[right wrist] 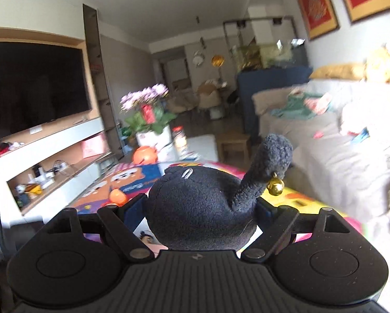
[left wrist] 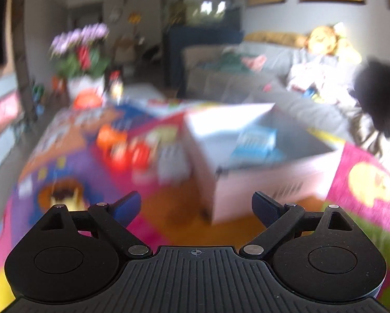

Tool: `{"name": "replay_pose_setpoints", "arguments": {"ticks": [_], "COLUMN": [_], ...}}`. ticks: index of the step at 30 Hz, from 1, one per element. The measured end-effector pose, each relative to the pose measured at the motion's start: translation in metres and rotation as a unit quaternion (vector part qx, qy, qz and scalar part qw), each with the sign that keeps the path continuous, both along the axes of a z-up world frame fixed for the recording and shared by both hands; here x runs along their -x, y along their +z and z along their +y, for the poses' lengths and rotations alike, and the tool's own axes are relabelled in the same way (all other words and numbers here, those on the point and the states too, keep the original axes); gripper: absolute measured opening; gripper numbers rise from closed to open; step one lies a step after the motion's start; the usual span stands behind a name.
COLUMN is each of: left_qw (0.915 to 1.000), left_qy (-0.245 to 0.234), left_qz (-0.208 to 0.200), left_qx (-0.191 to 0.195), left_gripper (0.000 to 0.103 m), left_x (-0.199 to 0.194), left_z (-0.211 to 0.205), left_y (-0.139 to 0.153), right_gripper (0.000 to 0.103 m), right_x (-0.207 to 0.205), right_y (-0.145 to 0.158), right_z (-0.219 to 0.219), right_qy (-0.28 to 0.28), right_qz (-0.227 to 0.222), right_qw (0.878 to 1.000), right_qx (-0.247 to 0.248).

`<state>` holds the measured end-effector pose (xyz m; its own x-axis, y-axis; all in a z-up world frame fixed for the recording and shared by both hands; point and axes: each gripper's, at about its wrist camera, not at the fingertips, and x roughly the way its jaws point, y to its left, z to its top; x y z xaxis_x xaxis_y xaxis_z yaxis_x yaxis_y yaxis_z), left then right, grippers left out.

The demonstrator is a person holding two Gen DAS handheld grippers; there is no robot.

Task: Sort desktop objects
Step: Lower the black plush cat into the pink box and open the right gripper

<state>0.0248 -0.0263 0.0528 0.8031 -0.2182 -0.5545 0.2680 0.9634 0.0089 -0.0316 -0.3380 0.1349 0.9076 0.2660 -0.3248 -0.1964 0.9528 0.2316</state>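
A lived-in home living room is seen: a large black wall-mounted television at nine o'clock, a long grey fabric sofa at three o'clock, red-and-gold framed pictures at one o'clock, a colourful cartoon play mat below.

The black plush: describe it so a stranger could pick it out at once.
In the right wrist view, look just past the right gripper, above the colourful mat. The black plush is clamped between the blue fingers. It is a round, fuzzy dark ball with one upright stalk carrying a small gold bell, unlike the orange balls lying on the mat.
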Motion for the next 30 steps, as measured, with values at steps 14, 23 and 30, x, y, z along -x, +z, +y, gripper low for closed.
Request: {"name": "replay_pose_setpoints", "arguments": {"ticks": [14,23,30], "left_qw": [0.9981,0.9963,0.9961], "left_qy": [0.022,0.028,0.032], "left_qz": [0.029,0.043,0.041], "left_qx": [0.049,0.07,0.072], "left_gripper": [0.097,0.097,0.1], "left_x": [0.007,0.001,0.001], "left_z": [0.045,0.055,0.057], "left_y": [-0.026,-0.034,-0.035], "right_gripper": [0.084,0.082,0.096], "right_x": [-0.227,-0.245,-0.222], "right_y": [-0.042,-0.086,-0.047], "right_z": [0.09,0.097,0.073], "right_qy": [0.057,0.099,0.051], "right_qz": [0.215,0.388,0.259], "right_qw": [0.969,0.909,0.962], "right_qx": [-0.108,-0.12,-0.075]}}
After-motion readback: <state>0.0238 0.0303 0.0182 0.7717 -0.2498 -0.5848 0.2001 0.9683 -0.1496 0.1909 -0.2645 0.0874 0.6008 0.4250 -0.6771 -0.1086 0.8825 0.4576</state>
